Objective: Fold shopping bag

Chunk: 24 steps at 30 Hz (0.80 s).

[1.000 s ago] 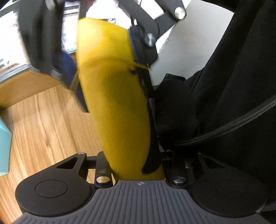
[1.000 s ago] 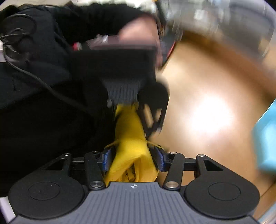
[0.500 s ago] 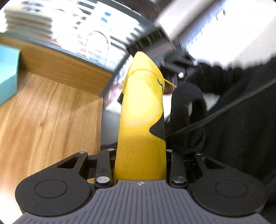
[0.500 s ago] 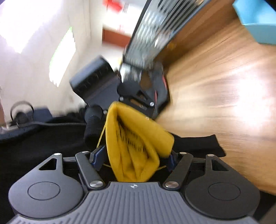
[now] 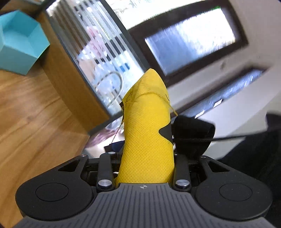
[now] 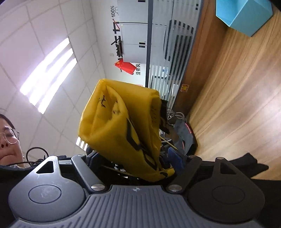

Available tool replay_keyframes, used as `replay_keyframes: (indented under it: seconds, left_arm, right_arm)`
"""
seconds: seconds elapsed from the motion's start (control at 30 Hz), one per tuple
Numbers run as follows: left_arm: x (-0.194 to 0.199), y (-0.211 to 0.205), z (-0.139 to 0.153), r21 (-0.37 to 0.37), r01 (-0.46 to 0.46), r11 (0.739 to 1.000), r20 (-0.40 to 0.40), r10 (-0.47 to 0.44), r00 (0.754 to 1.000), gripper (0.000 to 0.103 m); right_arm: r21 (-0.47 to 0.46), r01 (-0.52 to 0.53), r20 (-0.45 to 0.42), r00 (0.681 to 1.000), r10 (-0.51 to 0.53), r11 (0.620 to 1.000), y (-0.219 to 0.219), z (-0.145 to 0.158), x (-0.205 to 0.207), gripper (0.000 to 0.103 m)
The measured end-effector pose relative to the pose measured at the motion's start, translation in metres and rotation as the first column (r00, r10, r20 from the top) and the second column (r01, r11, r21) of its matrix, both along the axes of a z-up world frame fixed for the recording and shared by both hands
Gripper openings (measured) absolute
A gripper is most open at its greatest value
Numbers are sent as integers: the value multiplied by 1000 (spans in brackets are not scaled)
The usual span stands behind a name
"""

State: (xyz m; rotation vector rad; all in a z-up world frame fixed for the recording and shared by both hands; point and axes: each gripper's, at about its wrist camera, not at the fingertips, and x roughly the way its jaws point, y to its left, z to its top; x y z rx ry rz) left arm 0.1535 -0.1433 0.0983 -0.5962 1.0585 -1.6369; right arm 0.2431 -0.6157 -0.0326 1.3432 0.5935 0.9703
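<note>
Both hand-held grippers, left (image 5: pixel 146 157) and right (image 6: pixel 133 163), clamp the yellow bag (image 5: pixel 147 126).

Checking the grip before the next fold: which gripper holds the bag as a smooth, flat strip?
The left gripper: the yellow bag rises from it smooth, while at the right gripper it bunches open, creased.

left gripper (image 5: pixel 146 157) fingertips buried under the yellow shopping bag (image 5: pixel 147 136), jaw gap unreadable; right gripper (image 6: pixel 135 161) tips likewise behind bag folds (image 6: pixel 121 126); black print on the bag illegible; windows (image 5: pixel 189 40) motion-blurred; teal box (image 6: pixel 244 14) cropped by frame edge; person's face (image 6: pixel 7 140) half cut off
</note>
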Motion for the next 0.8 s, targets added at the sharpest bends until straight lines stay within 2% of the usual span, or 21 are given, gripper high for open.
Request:
replay_keyframes:
  seconds: [0.13, 0.2, 0.23, 0.27, 0.3, 0.37, 0.5, 0.57, 0.67, 0.7, 0.8]
  left_arm:
    - [10, -16, -13, -48, -2, 999, 9, 3, 1000, 36]
    - [19, -17, -13, -75, -26, 997, -6, 25, 1000, 36]
    - [26, -15, -12, -87, -56, 995, -21, 55, 998, 36]
    - [35, -14, -12, -101, -92, 991, -38, 89, 995, 36]
    - [44, -12, -11, -114, -129, 985, -56, 123, 991, 36]
    - [68, -8, -5, -160, -185, 970, -81, 174, 982, 36]
    - [91, -8, 16, -130, -204, 970, 31, 210, 977, 36]
    - [97, -7, 22, -106, -208, 972, 73, 216, 974, 36]
    - [113, -11, 18, -58, -224, 973, 87, 228, 970, 36]
    - [119, -12, 15, -46, -238, 970, 83, 241, 967, 36]
    - [121, -15, 21, -2, -315, 949, 156, 311, 937, 37]
  right_arm:
    - [23, -13, 29, 1000, 12, 1000, 17, -11, 8, 84]
    - [5, -20, 86, 996, 19, 1000, 17, -10, 13, 84]
    - [-9, -20, 87, 996, 20, 1000, 15, -10, 16, 84]
    - [-24, -17, 81, 997, 19, 1000, 12, -10, 19, 95]
    - [-42, 20, 20, 1000, -19, 999, 6, -13, 24, 103]
    - [54, 87, -39, 996, -85, 995, -11, -25, 32, 103]
    - [91, 239, -4, 971, -239, 967, -42, -14, 41, 103]
    - [42, 282, 30, 958, -284, 958, -52, 1, 43, 103]
    - [-156, 325, 106, 945, -311, 933, -56, 35, 54, 103]
    - [-226, 341, 143, 938, -316, 912, -54, 48, 58, 103]
    - [-420, 395, 258, 915, -309, 817, -43, 85, 72, 103]
